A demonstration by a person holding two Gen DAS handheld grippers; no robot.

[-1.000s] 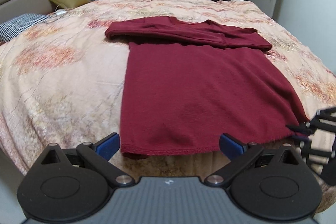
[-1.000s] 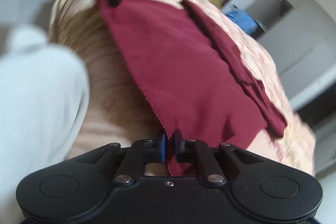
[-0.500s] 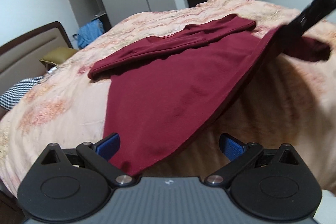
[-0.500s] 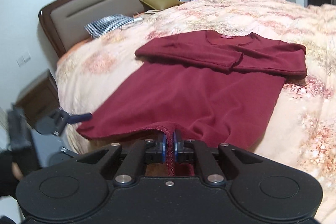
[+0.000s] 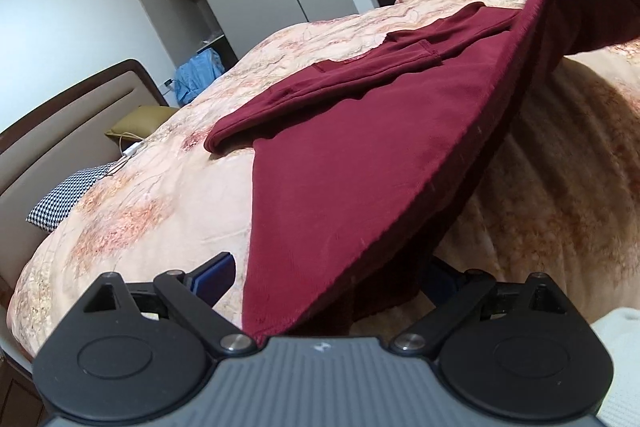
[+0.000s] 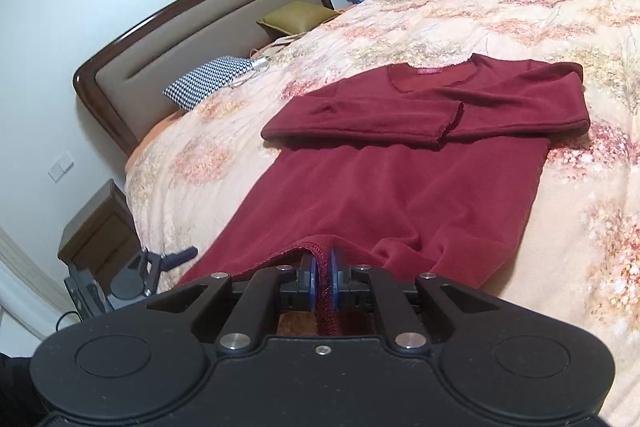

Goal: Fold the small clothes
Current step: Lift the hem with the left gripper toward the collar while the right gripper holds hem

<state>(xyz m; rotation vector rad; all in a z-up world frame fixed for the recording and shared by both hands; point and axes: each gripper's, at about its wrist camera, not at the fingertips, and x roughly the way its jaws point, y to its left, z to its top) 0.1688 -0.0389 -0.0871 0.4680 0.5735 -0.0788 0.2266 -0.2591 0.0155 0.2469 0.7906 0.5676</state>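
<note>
The jaws of the left gripper (image 5: 324, 277) are spread wide, and the bottom corner of the red shirt (image 5: 352, 163) drapes down between them without being pinched. The jaws of the right gripper (image 6: 323, 277) are pressed together on the shirt's bottom edge, with the stitched hem poking up between the blue pads (image 6: 307, 277).

The shirt lies on the flowery bed cover (image 6: 500, 11). Its top part rests flat, with both sleeves already folded across the chest. Its bottom edge is lifted on the right side.

I think the step now is to grab the other bottom corner, so the bottom half can be folded up over the sleeves. To do it well, the left gripper should slide in until the hem sits deep between its pads, then close on both layers. Both corners should go up level, or the fold will come out crooked. Pull gently, so the folded sleeves do not slip.

The left camera shows the hem stretched up in a tight line to the right gripper at the top corner, and the dark gap under the lifted cloth. The right camera does not show that. It shows the neck hole with its small label (image 6: 428, 71), the brown headboard (image 6: 192, 39), the checked pillow (image 6: 208, 81) and the small bedside table (image 6: 96, 223).
</note>
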